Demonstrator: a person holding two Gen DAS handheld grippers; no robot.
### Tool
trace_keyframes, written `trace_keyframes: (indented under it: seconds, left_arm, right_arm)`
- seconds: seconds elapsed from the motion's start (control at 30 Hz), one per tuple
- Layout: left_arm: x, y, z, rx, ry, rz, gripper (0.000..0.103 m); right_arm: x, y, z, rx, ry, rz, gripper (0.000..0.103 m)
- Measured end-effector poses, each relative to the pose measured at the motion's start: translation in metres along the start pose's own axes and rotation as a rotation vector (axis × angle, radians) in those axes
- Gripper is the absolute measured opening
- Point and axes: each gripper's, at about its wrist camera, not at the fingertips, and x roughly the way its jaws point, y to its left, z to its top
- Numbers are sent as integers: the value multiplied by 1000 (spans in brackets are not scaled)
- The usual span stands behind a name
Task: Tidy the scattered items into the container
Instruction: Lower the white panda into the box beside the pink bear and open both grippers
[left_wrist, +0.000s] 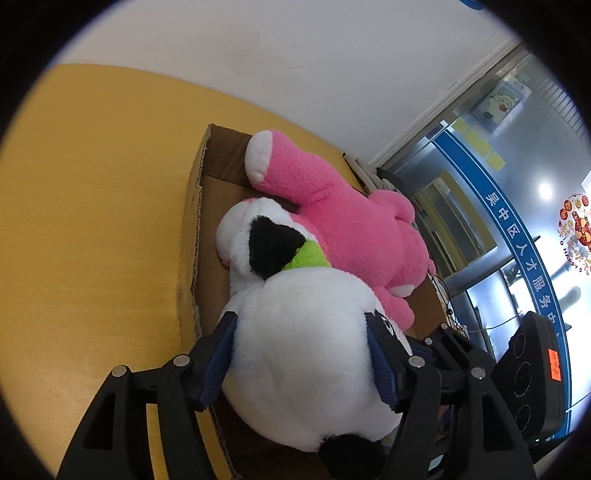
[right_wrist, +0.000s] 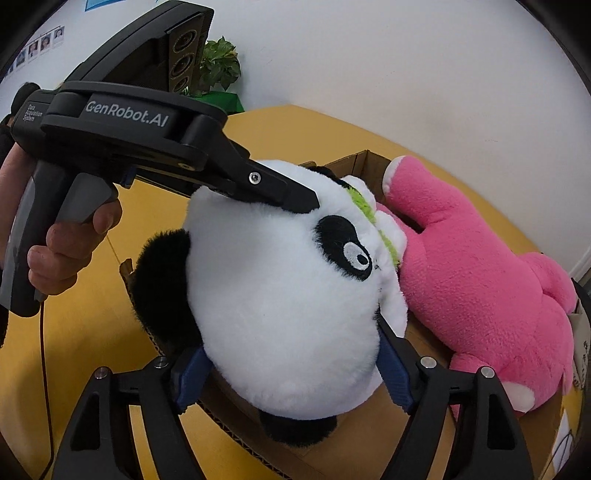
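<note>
The panda toy (right_wrist: 280, 266) between the tongs is soft, fluffy cloth. Past it lies a fuzzy pink toy (right_wrist: 472, 273). The box (left_wrist: 195, 236) under both is rough brown cardboard. The table (left_wrist: 103, 206) is smooth yellow wood. The tongs are matt black plastic.

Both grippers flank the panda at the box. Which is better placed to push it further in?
Probably left: ahead of the left gripper, bare cardboard box floor lies beyond the panda; the right gripper points more towards the pink plush.
</note>
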Motion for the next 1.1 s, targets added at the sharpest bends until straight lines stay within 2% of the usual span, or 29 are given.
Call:
trace_keyframes:
  seconds: [0.03, 0.13, 0.23, 0.4, 0.43, 0.47, 0.57, 0.67, 0.7, 0.77, 0.83, 0.9, 1.03, 1.1]
  left_arm:
    - [-3, -1, -1, 0, -6, 35, 74]
    - [-13, -2, -4, -6, -22, 122, 75]
    - [-21, 2, -9, -15, -19, 132, 75]
    - [-25, 2, -19, -16, -13, 163, 75]
    - [-24, 2, -21, -21, -8, 169, 78]
    - [-23, 4, -22, -34, -2, 175, 79]
    - [-14, 12, -24, -94, 17, 161, 81]
    - [-6, 13, -24, -94, 20, 193, 84]
    - [-5, 12, -24, -91, 17, 212, 88]
    - [-8, 8, -24, -87, 7, 237, 88]
    - [-20, -2, -26, -68, -30, 278, 88]
    - [-38, -15, -29, -52, -81, 314, 87]
    - [-85, -56, -39, -9, -224, 356, 87]
    - [-91, -75, -46, 44, -245, 351, 87]
  right_arm:
    - [-4, -1, -4, -4, 1, -2, 87]
    - [-16, 1, -21, -9, 8, 28, 92]
    - [-34, -8, -31, 72, -1, 82, 91]
    - [-78, -31, -64, 174, -63, 50, 92]
    - [-79, -29, -65, 194, -68, 36, 92]
    - [-96, -37, -77, 230, -64, -21, 92]
    - [-100, -82, -107, 362, -4, -144, 92]
    - [-95, -113, -133, 466, 63, -187, 92]
    - [-93, -117, -142, 482, 82, -188, 92]
    - [-93, -119, -159, 501, 117, -195, 92]
    - [-93, -120, -170, 518, 131, -200, 92]
    - [-100, -126, -173, 568, 107, -196, 92]
    - [-126, -130, -179, 601, 28, -268, 92]
    - [-137, -135, -178, 616, -6, -285, 99]
